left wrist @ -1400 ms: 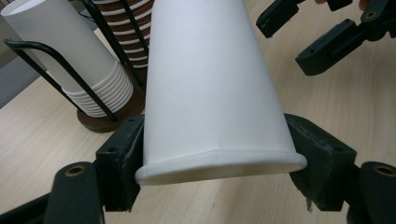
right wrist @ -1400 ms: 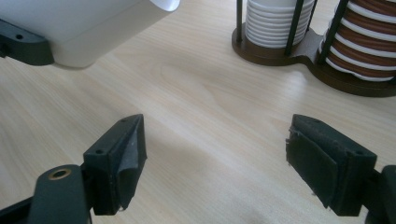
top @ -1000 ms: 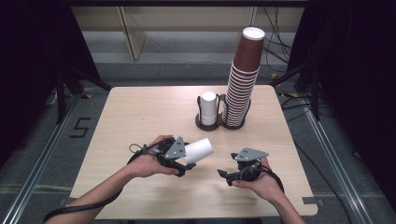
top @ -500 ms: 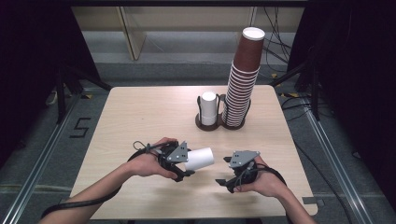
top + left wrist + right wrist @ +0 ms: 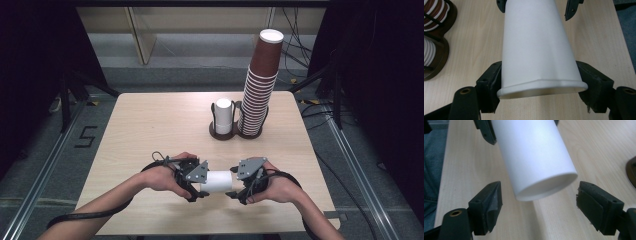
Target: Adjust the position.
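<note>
Left gripper view looks along the left gripper [image 5: 541, 87], whose jaws pinch the white cup [image 5: 537, 47] at its rolled rim, pads pressed on both sides so the rim bows slightly. Right gripper view has the right gripper [image 5: 537, 207] spread on either side of the cup's narrow base, a clear gap at each pad — its jaws have just been closing in, yet neither pad touches the cup.

From the high view, the cup [image 5: 216, 181] lies sideways between the left gripper [image 5: 197, 186] and the right gripper [image 5: 236, 189], held above the table [image 5: 150, 125] near its front edge. A second ago the two grippers stood apart, the cup jutting toward the right one; now the right gripper has come up to the base end. That reads as a hand-over or a two-handed pull about to begin — the right jaws need to seat on the base first.

Farther back, toward the right rear corner, the dark holder [image 5: 225, 134] carries a short white stack [image 5: 223, 114] and a tall brown cup stack [image 5: 260, 85].
</note>
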The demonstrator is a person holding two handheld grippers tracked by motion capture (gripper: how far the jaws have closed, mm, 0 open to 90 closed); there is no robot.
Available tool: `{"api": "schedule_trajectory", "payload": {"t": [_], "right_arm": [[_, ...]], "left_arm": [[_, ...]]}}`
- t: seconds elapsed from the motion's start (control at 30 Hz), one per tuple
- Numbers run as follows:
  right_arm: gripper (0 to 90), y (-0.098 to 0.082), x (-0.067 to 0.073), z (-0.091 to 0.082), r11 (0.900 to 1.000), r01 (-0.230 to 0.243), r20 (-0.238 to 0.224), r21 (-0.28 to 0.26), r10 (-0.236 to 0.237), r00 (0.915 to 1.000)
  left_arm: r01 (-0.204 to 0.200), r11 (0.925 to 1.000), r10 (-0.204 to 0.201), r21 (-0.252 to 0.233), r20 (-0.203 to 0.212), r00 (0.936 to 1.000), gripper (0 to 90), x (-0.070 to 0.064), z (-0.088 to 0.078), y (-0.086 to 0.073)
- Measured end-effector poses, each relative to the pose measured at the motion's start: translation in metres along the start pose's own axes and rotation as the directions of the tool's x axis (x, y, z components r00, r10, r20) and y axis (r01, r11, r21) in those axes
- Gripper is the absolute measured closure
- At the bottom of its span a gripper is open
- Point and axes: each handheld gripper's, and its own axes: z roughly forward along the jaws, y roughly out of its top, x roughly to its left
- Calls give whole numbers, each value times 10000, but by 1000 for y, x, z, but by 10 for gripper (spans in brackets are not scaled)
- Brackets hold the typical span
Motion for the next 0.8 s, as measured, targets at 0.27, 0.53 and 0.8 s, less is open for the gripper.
{"api": "schedule_trajectory", "payload": {"t": [0.27, 0.53, 0.8], "right_arm": [[215, 11, 0, 2, 9984, 504, -410, 245, -494, 9979], [246, 13, 7, 14, 9952, 806, -914, 560, -753, 9930], [261, 13, 9, 19, 9913, 1157, -1129, 630, -1081, 9877]], "left_arm": [[-259, 9992, 248, 295, 361, 9990, 277, -2, 5, 4], [-744, 9954, 708, 602, 589, 9957, 279, -6, 9, 7], [-950, 9929, 898, 713, 730, 9933, 280, -8, 13, 13]]}}
